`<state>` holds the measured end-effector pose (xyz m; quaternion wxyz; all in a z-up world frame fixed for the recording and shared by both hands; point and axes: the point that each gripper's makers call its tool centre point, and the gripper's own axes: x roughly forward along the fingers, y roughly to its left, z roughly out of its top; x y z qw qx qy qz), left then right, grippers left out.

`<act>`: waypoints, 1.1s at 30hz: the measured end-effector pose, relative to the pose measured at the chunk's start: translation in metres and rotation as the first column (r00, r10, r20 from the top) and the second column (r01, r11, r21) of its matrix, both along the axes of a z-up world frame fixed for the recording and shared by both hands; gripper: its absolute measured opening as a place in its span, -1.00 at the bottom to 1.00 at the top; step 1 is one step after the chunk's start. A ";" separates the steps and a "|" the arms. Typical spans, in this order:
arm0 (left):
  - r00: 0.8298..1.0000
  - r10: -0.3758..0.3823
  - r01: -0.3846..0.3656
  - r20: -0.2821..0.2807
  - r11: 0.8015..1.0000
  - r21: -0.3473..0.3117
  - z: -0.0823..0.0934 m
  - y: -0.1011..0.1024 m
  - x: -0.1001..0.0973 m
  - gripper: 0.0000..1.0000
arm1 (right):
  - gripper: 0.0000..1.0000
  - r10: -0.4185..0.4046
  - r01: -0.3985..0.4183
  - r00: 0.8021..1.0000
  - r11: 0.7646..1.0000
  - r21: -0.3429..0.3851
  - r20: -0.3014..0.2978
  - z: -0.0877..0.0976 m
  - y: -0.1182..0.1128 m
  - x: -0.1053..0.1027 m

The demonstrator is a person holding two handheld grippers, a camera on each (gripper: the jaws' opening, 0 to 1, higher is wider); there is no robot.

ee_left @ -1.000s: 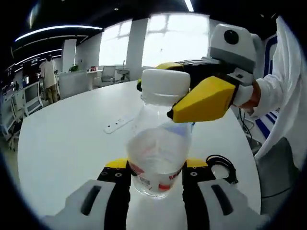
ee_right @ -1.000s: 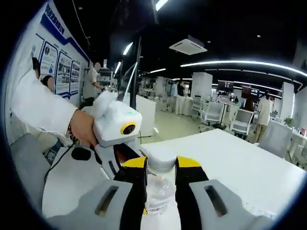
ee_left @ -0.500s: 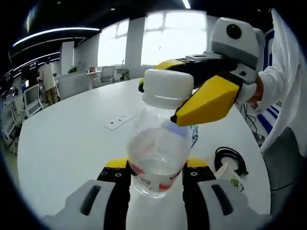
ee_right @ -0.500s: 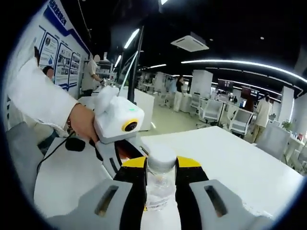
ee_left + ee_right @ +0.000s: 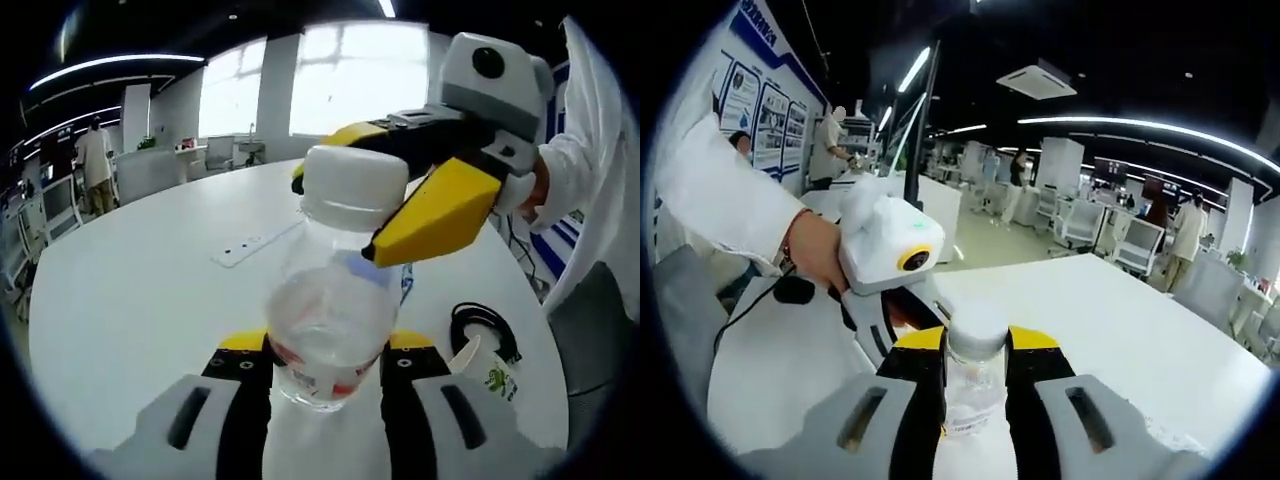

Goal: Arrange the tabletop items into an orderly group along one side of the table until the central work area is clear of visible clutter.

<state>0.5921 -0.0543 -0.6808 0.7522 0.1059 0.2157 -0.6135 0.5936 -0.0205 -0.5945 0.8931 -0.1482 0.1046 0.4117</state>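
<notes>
Clear plastic bottle (image 5: 330, 330) with white screw cap (image 5: 353, 187) and red-and-white label, gripped low on its body between the yellow-tipped left tongs (image 5: 325, 362), which pinch it from both sides. Held above the white round table (image 5: 140, 300), a little water visible inside. Right tongs (image 5: 385, 200), yellow with a grey-white body, entering the left gripper view from the right and pressed around the cap, one jaw in front of it and one behind. In the right gripper view, same cap (image 5: 975, 330) clamped between the right tongs (image 5: 975, 362), with the left tongs (image 5: 902, 330) and the holding hand (image 5: 815, 250) in a white sleeve just beyond to the left.

On the table beyond the left tongs, to their right: white paper cup (image 5: 487, 368) with green print, lying tilted, and coiled black cable (image 5: 482, 325) touching or just behind it. Farther ahead to the left, flat white strip (image 5: 250, 242), too small to identify. Office desks and chairs far behind; people standing there.
</notes>
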 end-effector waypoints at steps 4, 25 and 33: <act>1.000 -0.004 0.004 0.003 1.000 0.009 -0.003 0.000 0.000 -0.16 | -0.61 -0.005 0.005 1.000 1.000 -0.011 -0.003 -0.004 0.000 0.000; 1.000 -0.014 0.015 -0.022 1.000 0.017 -0.011 0.000 -0.002 -0.12 | -0.60 -0.028 0.027 0.999 0.999 -0.016 -0.038 -0.012 -0.003 -0.004; 1.000 -0.018 0.019 -0.014 0.999 0.032 -0.012 0.001 -0.004 -0.12 | -0.59 -0.028 0.028 0.998 1.000 -0.001 -0.053 -0.012 -0.004 -0.006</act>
